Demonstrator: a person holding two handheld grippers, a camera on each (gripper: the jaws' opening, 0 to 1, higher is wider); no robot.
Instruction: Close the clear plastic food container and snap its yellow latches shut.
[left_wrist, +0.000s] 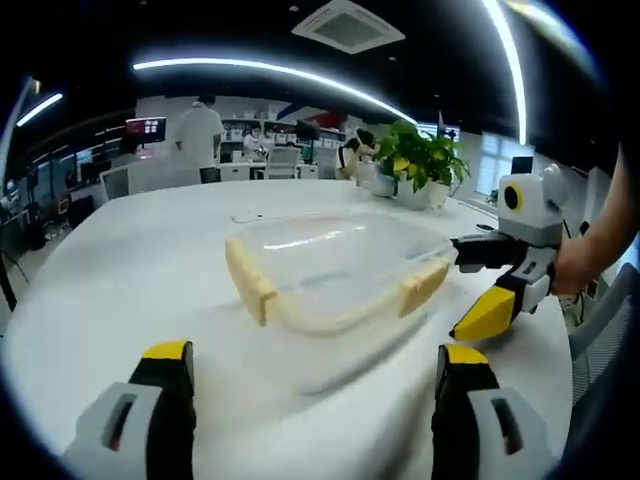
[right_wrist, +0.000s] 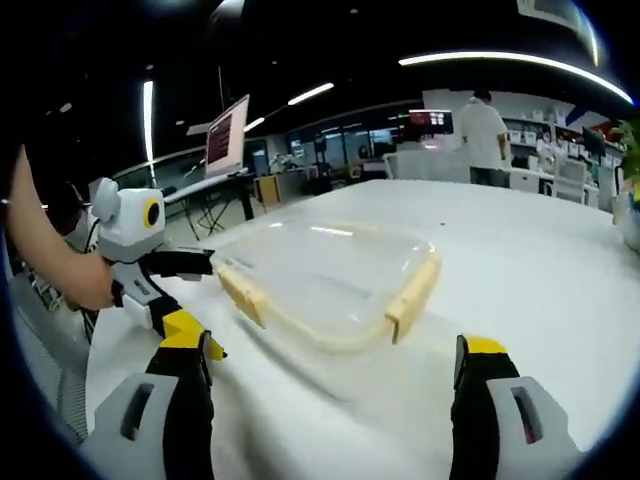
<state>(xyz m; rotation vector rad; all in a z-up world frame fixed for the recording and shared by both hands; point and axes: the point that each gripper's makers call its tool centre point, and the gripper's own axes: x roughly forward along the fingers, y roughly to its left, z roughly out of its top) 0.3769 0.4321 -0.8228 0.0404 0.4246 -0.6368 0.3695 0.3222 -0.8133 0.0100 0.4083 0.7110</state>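
The left gripper (left_wrist: 314, 400), its yellow-tipped black jaws set wide apart, hovers low over the round white table (left_wrist: 120, 290). The right gripper (right_wrist: 335, 400) is likewise spread — nothing between its jaws. Just beyond lies the clear rectangular plastic food container (left_wrist: 330, 265) with pale yellow latches (left_wrist: 250, 285), resting mid-table. Farther back sits a green potted plant (left_wrist: 420, 160) — and a person in a white shirt (left_wrist: 200, 135).

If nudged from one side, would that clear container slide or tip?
Probably slide: the clear plastic food container looks empty, so likely light, and it sits low and wide on the smooth white table. Tipping seems unlikely. Its yellow latches may flap when bumped.
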